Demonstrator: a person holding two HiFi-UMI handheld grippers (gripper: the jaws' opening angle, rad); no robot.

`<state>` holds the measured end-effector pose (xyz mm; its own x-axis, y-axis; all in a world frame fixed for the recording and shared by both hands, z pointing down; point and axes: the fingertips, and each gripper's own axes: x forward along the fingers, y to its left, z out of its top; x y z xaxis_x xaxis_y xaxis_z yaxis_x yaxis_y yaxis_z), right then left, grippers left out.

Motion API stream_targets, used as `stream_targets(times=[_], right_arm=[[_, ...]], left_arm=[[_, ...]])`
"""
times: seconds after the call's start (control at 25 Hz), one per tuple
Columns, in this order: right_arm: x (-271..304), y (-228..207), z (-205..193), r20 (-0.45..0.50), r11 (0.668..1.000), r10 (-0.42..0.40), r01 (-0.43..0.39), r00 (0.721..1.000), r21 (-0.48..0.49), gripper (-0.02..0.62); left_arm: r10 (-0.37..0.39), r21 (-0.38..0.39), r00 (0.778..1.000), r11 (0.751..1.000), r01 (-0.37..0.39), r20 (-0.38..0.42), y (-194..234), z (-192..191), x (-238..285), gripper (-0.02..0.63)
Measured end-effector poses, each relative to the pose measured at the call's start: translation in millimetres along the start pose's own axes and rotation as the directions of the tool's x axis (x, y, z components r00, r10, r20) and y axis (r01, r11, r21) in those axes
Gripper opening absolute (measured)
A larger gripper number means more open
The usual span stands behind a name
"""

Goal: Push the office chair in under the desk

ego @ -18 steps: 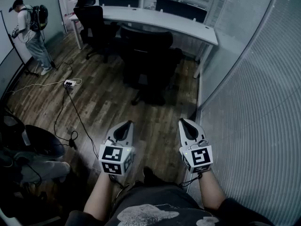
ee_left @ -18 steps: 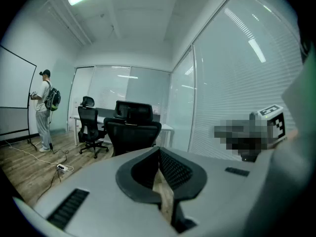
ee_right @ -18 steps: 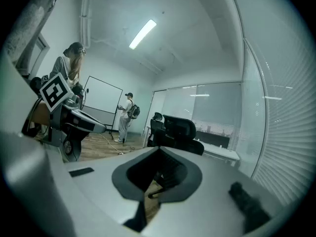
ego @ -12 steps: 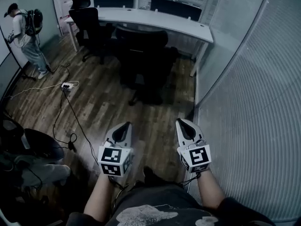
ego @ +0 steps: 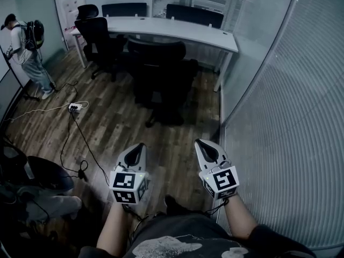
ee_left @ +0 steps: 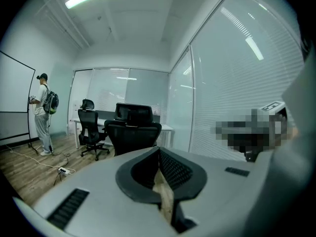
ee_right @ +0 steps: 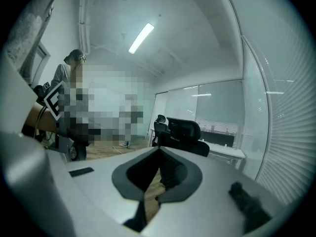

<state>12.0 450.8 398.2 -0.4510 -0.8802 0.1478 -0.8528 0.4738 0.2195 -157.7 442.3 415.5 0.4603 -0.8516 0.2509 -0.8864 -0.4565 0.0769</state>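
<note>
Bottom centre of the head view: left gripper (ego: pixel 137 146) and right gripper (ego: pixel 200 143), side by side, held low in front of the person, both pointing up-frame toward the desk. Left gripper view: jaws pressed together, nothing between them. Right gripper view: same, jaws closed, empty. Neither touches anything. Each has a marker cube at its rear, with the person's forearms below.

Office chair (ego: pixel 158 63), black, upper centre of the frame, well apart from both grippers. Its backrest faces the camera. It stands just in front of the near edge of the white desk (ego: pixel 183 30), toward the desk's right half. Base is on the wood floor (ego: pixel 121 122); how far the seat reaches under the top, cannot tell.

Second black chair (ego: pixel 98 34) is up-left of it, at the desk's left end. Two more chair backs show behind the desk at the top edge. Person with backpack (ego: pixel 24 44) stands at the upper left edge, beside a whiteboard (ee_left: pixel 15 100). White power strip (ego: pixel 74 107) lies on the floor left of centre, cables running from it down-frame. Glass wall with blinds (ego: pixel 279 122) fills the right side. Dark gear at lower left, too dim to identify.
</note>
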Motion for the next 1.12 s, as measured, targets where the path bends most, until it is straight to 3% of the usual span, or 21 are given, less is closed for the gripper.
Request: stream_targets(times=[0.28, 0.52, 0.8, 1.12], right_arm=[[-5, 11, 2, 0.007, 1.0, -0.013, 0.013, 1.0, -0.011, 0.023], [-3, 16, -4, -0.027, 1.0, -0.01, 0.009, 1.0, -0.029, 0.023], [40, -3, -16, -0.007, 1.0, -0.011, 0.011, 1.0, -0.01, 0.024], [120, -69, -19, 0.012, 0.999, -0.038, 0.038, 0.999, -0.002, 0.024]], left_arm=[[0.02, -0.009, 1.0, 1.0, -0.02, -0.005, 6, -8, -22, 0.015], [0.028, 0.044, 0.999, 0.999, -0.028, -0.018, 12, -7, -22, 0.015], [0.049, 0.058, 0.998, 0.997, -0.048, -0.026, 31, -8, 14, 0.015], [0.093, 0.082, 0.995, 0.993, -0.09, -0.032, 67, 14, 90, 0.015]])
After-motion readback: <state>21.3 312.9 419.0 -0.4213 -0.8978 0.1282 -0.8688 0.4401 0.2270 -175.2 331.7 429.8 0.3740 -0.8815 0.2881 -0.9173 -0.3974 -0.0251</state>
